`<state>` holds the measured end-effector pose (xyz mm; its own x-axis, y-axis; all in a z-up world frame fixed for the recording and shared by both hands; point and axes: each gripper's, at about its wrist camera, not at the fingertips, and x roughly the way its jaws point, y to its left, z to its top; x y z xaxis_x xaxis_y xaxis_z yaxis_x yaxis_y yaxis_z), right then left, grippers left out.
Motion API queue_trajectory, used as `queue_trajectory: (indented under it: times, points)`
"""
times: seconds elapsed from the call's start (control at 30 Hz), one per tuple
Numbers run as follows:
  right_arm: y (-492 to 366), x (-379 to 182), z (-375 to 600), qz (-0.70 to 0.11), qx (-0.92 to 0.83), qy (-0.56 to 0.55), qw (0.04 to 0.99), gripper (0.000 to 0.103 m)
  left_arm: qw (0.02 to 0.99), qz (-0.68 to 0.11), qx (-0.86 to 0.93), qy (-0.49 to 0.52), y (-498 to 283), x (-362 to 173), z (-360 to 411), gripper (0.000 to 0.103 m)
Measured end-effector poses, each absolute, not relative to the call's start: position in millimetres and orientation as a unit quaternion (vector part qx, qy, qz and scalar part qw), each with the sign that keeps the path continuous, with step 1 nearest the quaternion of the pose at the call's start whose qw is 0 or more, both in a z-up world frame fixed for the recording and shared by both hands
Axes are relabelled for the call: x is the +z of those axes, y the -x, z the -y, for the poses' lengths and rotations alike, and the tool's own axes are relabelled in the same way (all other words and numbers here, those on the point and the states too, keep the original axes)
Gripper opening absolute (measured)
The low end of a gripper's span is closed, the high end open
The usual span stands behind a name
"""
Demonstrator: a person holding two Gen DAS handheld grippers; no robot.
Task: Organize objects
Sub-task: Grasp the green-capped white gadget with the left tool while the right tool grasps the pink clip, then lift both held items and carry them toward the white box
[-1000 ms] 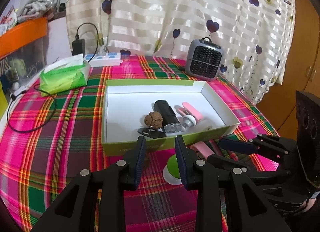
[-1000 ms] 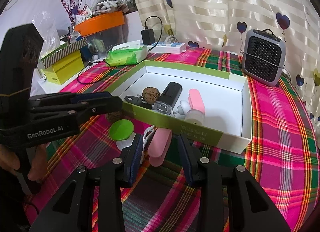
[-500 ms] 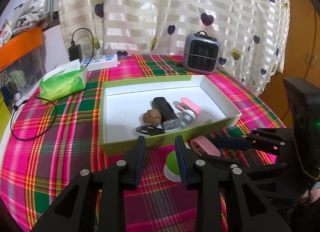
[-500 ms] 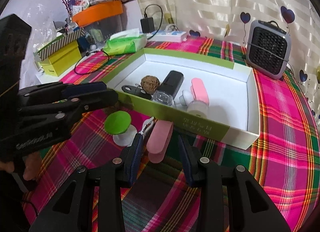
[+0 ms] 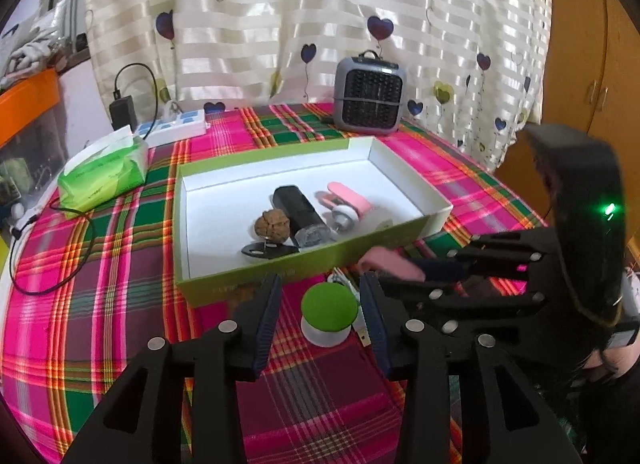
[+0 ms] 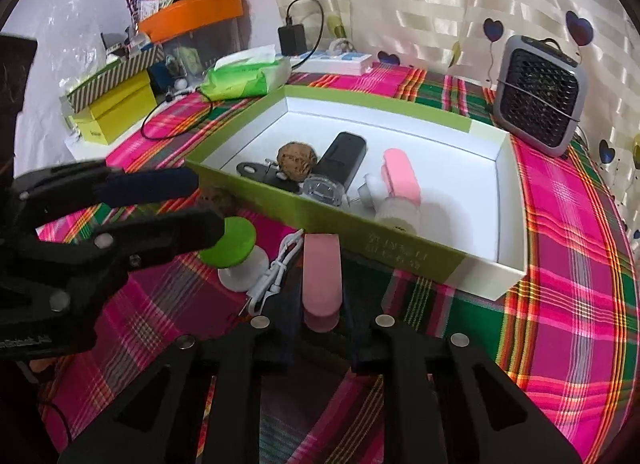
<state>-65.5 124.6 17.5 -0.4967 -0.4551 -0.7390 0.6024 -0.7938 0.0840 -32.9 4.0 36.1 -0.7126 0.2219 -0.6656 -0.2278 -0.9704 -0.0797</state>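
Note:
A green-topped white knob [image 5: 328, 312] stands on the plaid cloth between the fingers of my left gripper [image 5: 322, 318]. Its jaws are opening wide and the pads do not touch the knob. Seen from the right wrist, my left gripper [image 6: 208, 204] reaches in from the left over the knob [image 6: 234, 242]. My right gripper [image 6: 322, 296] is closing tight on a pink oblong clip [image 6: 322, 276], its pads pressing both sides. The left wrist view shows that clip [image 5: 386, 262] just in front of the green box [image 5: 304, 266]. The box [image 6: 400, 240] holds a walnut, a black device, a pink clip and a black tag.
A white cable [image 6: 276, 276] lies between knob and clip, and a brown walnut [image 6: 218, 200] rests against the box's front wall. A grey heater [image 5: 370, 98], green tissue pack [image 5: 104, 172], power strip [image 5: 172, 128] and black cord [image 5: 52, 256] sit farther back. Yellow boxes [image 6: 116, 112] stand left.
My left jaws have spread much wider around the green knob. My right jaws have closed onto the pink clip, which now sits gripped between them.

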Motion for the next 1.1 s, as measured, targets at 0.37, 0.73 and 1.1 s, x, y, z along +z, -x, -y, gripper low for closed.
queue_trajectory:
  times: [0.37,0.73,1.1]
  points:
    - [63,23,-133,-0.079,-0.869,-0.386,0.299,0.019,0.119,-0.038,0.912,0.39,44,12,-22,0.039]
    - [60,24,-133,-0.08,-0.873,-0.375,0.301,0.019,0.113,-0.016,0.917,0.382,44,13,-14,0.032]
    - [57,28,-138,-0.069,-0.878,-0.363,0.304,0.019,0.114,-0.005,0.933,0.341,33,30,-10,0.032]
